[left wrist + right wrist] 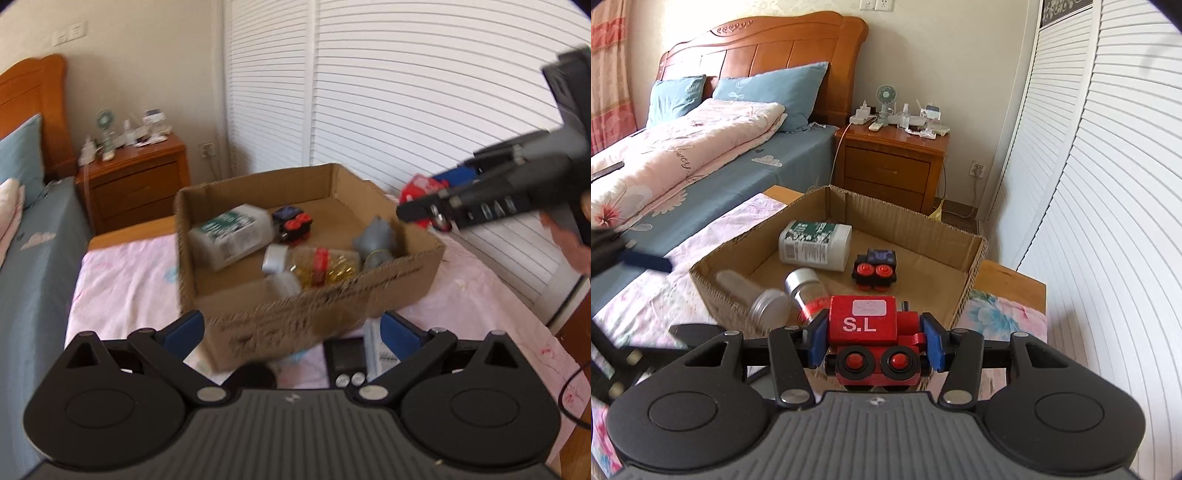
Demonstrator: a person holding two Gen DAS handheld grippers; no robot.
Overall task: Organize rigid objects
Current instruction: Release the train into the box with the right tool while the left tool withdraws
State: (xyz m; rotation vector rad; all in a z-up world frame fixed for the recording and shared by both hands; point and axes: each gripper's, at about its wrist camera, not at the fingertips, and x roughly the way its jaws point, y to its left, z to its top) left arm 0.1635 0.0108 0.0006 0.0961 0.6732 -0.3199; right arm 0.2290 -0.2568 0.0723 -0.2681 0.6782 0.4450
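Right gripper (873,338) clamped on a red toy train (864,325) marked "S.L", blue pads pressing both its sides, held in the air just near of the cardboard box (971,254). From the left wrist view, same gripper (424,210) up at the right, above the box's far right corner. Left gripper (291,328) spread wide, nothing between the pads, hanging over the pink cloth (122,280) right by the box's near wall (325,306).

Inside the box: white bottle with green label (814,245) lying on its side at the far left, black toy train with red wheels (874,273) near the middle, clear jar with silver lid (803,284) and another clear jar (757,299) toward the near left. Something grey (375,238) at the right side, too blurry to call.
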